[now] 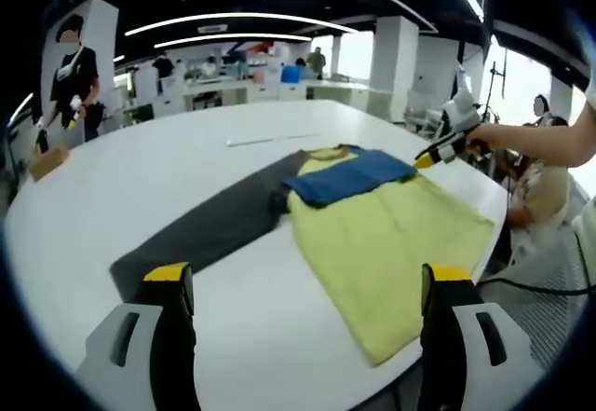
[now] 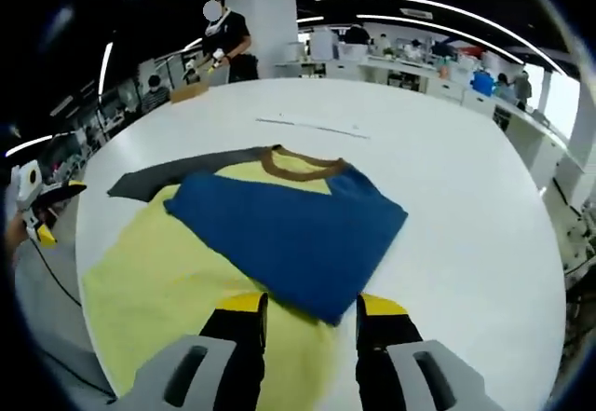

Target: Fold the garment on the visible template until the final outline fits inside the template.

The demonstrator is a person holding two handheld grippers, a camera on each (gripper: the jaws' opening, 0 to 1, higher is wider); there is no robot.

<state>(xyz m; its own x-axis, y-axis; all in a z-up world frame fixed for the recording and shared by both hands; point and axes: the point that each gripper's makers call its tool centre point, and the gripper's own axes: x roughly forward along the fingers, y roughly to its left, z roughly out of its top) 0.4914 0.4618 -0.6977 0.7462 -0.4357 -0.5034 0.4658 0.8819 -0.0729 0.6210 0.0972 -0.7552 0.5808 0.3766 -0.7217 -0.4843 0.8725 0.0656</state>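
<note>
- the yellow short-sleeved garment with a brown collar (image 1: 386, 239) lies flat on the round white worktop (image 1: 140, 173), near the edge on the right of the left gripper view.
- its blue sleeve panel (image 2: 293, 229) is folded inward across the upper part of the yellow body; in the right gripper view it covers the chest below the brown neckband (image 2: 300, 161).
- a dark grey rectangular template sheet (image 1: 209, 225) lies partly under the garment and sticks out to the left as a long strip in the left gripper view; in the right gripper view a grey corner of it (image 2: 154, 180) shows beyond the shoulder.
- the left gripper (image 1: 307, 285) hovers at the near edge of the worktop, its yellow-tipped jaws spread wide, nothing between them; the garment's hem lies between and beyond them.
- the right gripper (image 2: 312, 313) has its yellow-tipped jaws parted over the near corner of the blue panel; whether they touch the cloth, i cannot tell.
- the right gripper also shows in the left gripper view (image 1: 445, 147), at the far right edge of the garment, beside the blue fold, held in a person's hand.
- a thin pale strip (image 2: 312, 127) lies on the worktop beyond the collar.
- a person in dark clothes (image 1: 74, 80) stands at the far side.
</note>
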